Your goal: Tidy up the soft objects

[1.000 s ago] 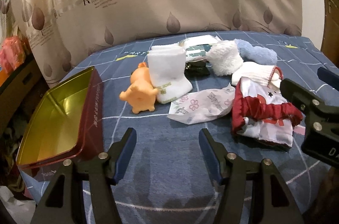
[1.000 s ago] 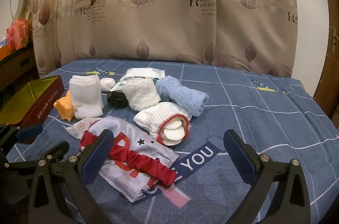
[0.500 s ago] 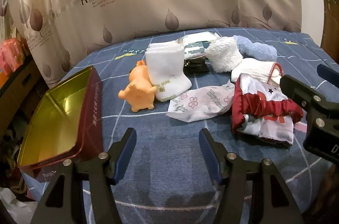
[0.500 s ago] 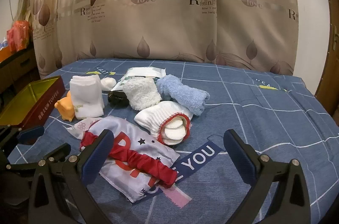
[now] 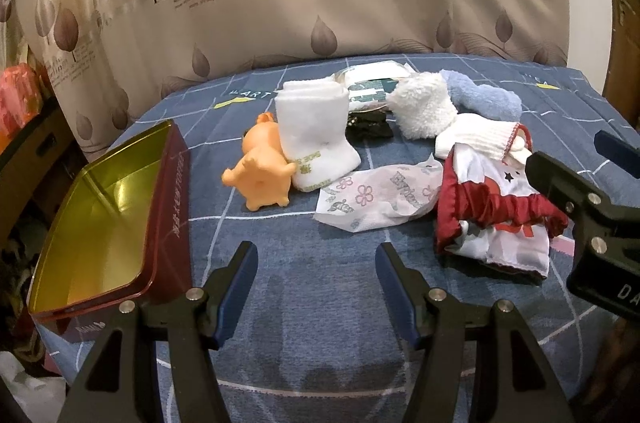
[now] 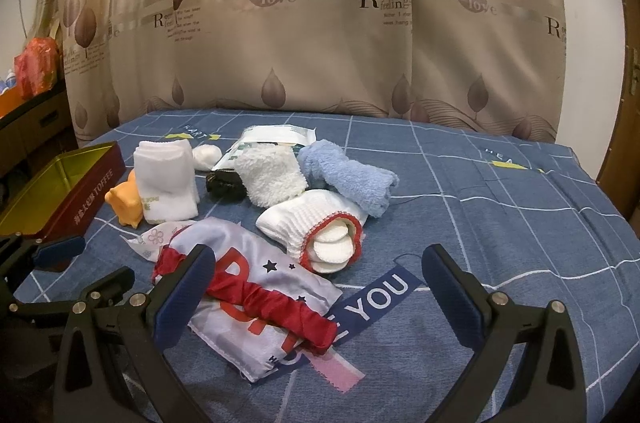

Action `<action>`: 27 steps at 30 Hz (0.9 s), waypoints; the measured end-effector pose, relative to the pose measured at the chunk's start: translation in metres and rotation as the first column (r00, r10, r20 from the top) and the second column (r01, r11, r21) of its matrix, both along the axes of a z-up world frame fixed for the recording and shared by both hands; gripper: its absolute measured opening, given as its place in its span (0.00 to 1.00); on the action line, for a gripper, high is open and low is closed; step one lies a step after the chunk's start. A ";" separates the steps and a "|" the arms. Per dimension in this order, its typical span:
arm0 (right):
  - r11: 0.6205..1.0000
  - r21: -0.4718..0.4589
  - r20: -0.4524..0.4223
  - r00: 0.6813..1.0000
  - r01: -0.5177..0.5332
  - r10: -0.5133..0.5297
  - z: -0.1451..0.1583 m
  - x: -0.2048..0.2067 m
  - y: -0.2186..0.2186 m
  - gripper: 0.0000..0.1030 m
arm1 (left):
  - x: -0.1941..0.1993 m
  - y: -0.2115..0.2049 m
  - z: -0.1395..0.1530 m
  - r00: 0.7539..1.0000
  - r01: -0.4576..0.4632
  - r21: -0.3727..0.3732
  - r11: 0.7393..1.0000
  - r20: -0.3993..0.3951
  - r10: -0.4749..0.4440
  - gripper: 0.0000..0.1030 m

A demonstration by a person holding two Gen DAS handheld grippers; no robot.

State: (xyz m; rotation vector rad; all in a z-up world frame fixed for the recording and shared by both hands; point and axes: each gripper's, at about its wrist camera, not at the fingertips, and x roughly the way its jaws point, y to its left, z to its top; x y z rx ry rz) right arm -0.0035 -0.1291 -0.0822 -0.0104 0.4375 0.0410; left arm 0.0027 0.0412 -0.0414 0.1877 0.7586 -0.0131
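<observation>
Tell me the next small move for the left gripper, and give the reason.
Probably ease the left gripper forward toward the orange squeaky toy. Its jaws stand open and empty over bare bedsheet, the toy is the soft item nearest the open tin, and nothing lies in the tin yet.

The left tongs [image 5: 314, 277] hang with jaws apart over bare blue bed sheet [image 5: 312, 351], nothing between them. An open red tin [image 5: 168, 207] lies at left. Beyond, an orange toy [image 5: 262, 175] touches a folded white sock [image 5: 316, 135]; a red-trimmed pouch [image 5: 492, 223] lies at right.
</observation>
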 end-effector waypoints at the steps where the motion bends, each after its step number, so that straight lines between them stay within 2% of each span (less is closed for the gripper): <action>1: 1.000 0.001 -0.001 1.000 -0.001 0.001 -0.001 0.000 0.000 1.00 | 0.000 0.000 0.000 1.000 -0.001 -0.003 1.000 -0.003 0.001 0.61; 9: 1.000 -0.001 -0.008 1.000 -0.011 0.011 -0.002 0.000 0.003 1.00 | 0.002 0.002 -0.002 1.000 0.007 -0.016 1.000 -0.025 -0.008 0.61; 13: 1.000 -0.003 -0.009 1.000 -0.014 0.014 -0.002 0.000 0.003 1.00 | 0.003 0.001 -0.003 0.999 0.009 -0.009 1.000 -0.037 -0.009 0.67; 17: 1.000 0.000 -0.010 1.000 -0.015 0.015 -0.002 0.001 0.002 1.00 | 0.002 0.001 -0.001 0.999 0.015 -0.009 1.000 -0.030 -0.015 0.79; 27: 1.000 0.000 -0.010 1.000 -0.014 0.014 -0.002 0.000 0.003 1.00 | 0.000 0.000 -0.003 0.999 0.027 -0.019 0.999 -0.045 -0.027 0.83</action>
